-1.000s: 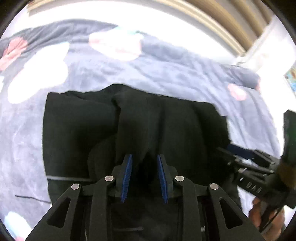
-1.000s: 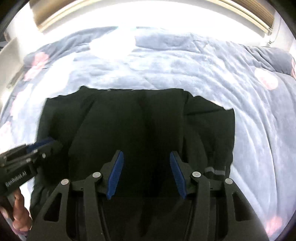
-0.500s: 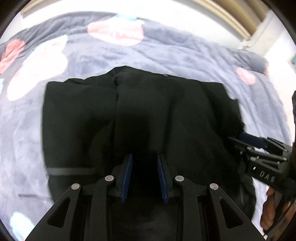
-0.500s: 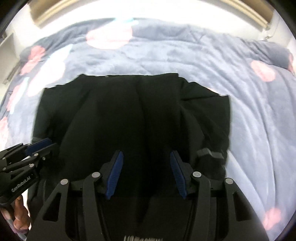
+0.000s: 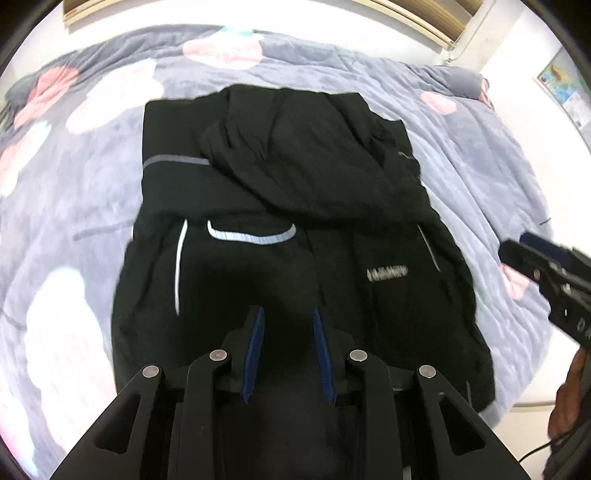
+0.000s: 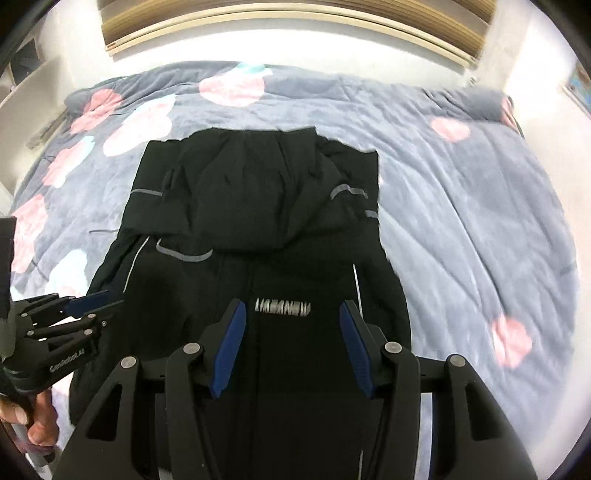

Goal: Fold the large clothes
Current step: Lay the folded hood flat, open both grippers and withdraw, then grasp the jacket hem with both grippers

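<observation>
A large black jacket (image 5: 295, 206) with grey piping and a silver chest logo lies on the bed, its far part bunched over the middle; it also shows in the right wrist view (image 6: 266, 221). My left gripper (image 5: 287, 332) is open and empty, above the jacket's near part. My right gripper (image 6: 291, 332) is open wider and empty, above the logo (image 6: 283, 307). The left gripper shows at the left of the right wrist view (image 6: 70, 314), the right gripper at the right edge of the left wrist view (image 5: 546, 273).
The jacket rests on a blue-grey quilt (image 6: 461, 206) with pink and white blotches that covers the bed. A wooden headboard or ledge (image 6: 280, 22) runs along the far side. The bed's near right edge (image 5: 535, 387) borders white floor.
Both grippers have pulled back and up from the jacket. The jacket's front with logo and piping is now in view. The jaw openings look unchanged.
</observation>
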`<state>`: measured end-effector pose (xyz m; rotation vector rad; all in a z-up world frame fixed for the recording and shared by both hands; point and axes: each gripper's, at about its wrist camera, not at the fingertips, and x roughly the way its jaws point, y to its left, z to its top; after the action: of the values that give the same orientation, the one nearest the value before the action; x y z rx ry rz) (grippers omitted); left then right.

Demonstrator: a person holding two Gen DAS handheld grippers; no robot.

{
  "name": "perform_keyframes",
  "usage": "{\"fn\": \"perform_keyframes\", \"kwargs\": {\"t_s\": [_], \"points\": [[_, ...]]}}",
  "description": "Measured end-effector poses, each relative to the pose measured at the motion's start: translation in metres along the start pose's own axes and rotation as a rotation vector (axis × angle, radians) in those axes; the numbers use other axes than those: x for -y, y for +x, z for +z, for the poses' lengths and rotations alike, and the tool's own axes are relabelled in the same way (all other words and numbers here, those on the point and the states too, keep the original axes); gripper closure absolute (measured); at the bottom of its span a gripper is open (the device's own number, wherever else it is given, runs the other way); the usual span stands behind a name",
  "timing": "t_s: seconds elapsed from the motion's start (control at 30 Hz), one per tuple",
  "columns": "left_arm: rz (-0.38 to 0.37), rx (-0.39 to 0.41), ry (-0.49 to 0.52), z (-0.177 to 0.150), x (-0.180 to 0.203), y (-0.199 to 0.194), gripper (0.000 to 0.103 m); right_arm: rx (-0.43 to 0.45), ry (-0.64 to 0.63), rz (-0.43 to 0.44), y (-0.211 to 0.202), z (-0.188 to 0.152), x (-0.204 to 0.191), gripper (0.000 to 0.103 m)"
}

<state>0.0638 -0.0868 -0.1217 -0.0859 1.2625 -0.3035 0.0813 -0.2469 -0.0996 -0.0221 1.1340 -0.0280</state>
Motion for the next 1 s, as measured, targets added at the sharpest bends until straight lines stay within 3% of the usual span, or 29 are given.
{"fn": "perform_keyframes", "kwargs": {"t_s": [0.3,0.5,0.73,0.9,1.0], "points": [[-0.021,0.018,0.049,-0.045,0.037,-0.030,0.075,0.026,0.054,-0.030,-0.047,-0.053,0.025,0.048],[-0.021,0.031,0.073,-0.063,0.054,-0.043,0.075,0.040,0.056,-0.021,-0.062,-0.067,0.029,0.048],[-0.004,0.025,0.054,-0.081,0.052,-0.050,0.075,-0.009,0.064,0.017,-0.058,-0.087,0.033,0.048],[0.030,0.006,0.018,-0.096,0.039,-0.050,0.074,-0.064,0.123,0.019,-0.042,-0.105,0.062,0.048],[0.075,-0.017,-0.031,-0.106,0.018,-0.050,0.064,-0.114,0.219,0.048,-0.023,-0.122,0.098,0.048]]}}
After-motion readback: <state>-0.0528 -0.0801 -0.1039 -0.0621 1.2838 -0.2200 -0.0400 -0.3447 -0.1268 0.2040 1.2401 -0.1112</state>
